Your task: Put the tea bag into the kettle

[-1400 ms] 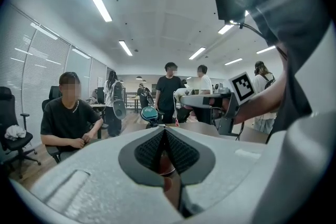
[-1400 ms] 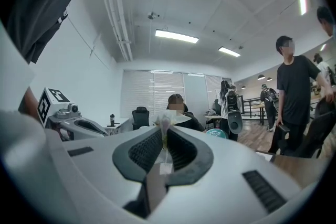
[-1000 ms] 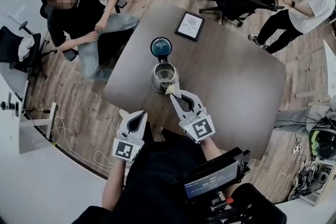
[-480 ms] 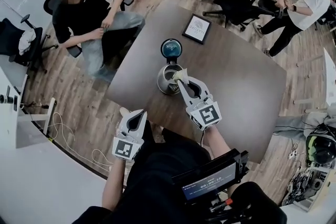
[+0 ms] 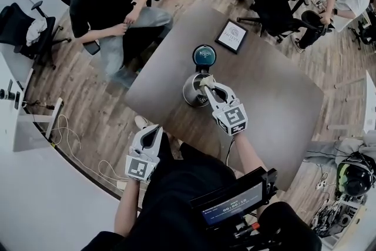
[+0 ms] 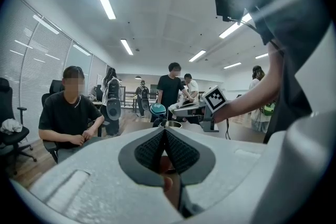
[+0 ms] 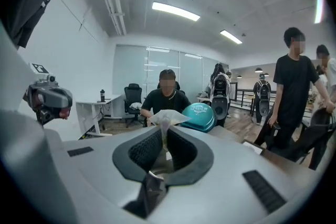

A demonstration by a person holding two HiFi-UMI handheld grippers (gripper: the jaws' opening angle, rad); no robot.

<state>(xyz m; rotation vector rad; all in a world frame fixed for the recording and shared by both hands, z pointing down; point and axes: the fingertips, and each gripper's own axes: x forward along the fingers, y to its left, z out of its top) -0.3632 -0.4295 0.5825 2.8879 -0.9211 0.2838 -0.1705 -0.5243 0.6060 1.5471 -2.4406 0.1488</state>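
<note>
Right, my right gripper (image 5: 207,86) has its jaws pinched nearly together on the tea bag (image 5: 203,82), so the pale paper fans out past the tips. It hangs over the open mouth of the kettle (image 5: 190,93). The kettle stands near the edge of the table (image 5: 276,103) closest to me, toward the left corner, with its teal lid (image 5: 204,56) standing up on the far side. Whether the bag touches the rim I can't quite tell. My left gripper (image 5: 157,129) is closed and empty, just off that same edge, apart from the kettle.
</note>
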